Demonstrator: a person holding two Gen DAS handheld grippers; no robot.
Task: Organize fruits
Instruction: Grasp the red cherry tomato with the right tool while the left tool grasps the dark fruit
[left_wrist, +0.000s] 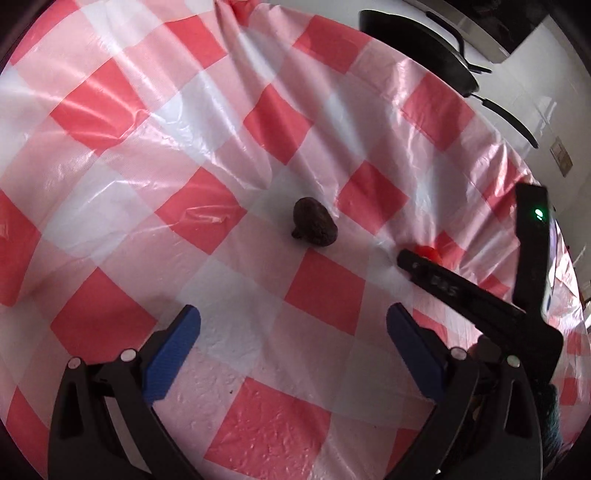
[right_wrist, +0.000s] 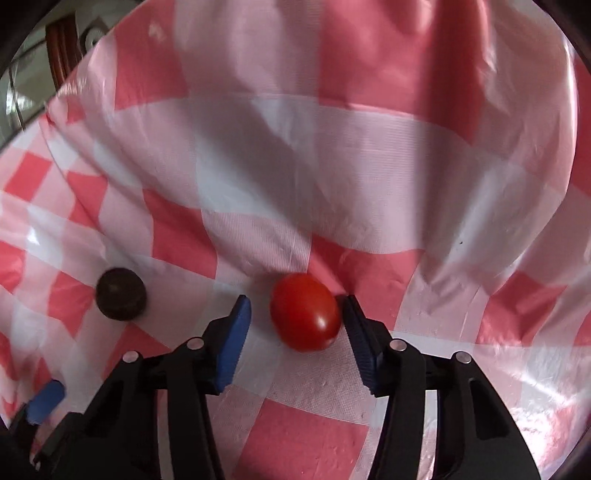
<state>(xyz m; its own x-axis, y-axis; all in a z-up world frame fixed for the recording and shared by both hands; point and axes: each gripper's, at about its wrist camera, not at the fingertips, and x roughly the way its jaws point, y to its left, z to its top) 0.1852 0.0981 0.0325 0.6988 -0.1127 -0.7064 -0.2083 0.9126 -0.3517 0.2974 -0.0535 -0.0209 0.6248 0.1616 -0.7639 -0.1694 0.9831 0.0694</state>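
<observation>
Tomato (right_wrist: 304, 312) on tablecloth (right_wrist: 258, 147), between right gripper (right_wrist: 295, 314) fingers, touching right finger, gap to left. Dark wrinkled fruit (right_wrist: 121, 293) lies left of tomato, apart. In left wrist view, same fruit (left_wrist: 314, 225) ahead of left gripper (left_wrist: 293, 325); pan (left_wrist: 417, 48) beyond cloth, far right.

The tablecloth (right_wrist: 369, 147) has red, pink and white squares. The tomato (right_wrist: 304, 312) is red. The other fruit (right_wrist: 121, 293) looks dark brown, maybe.
</observation>
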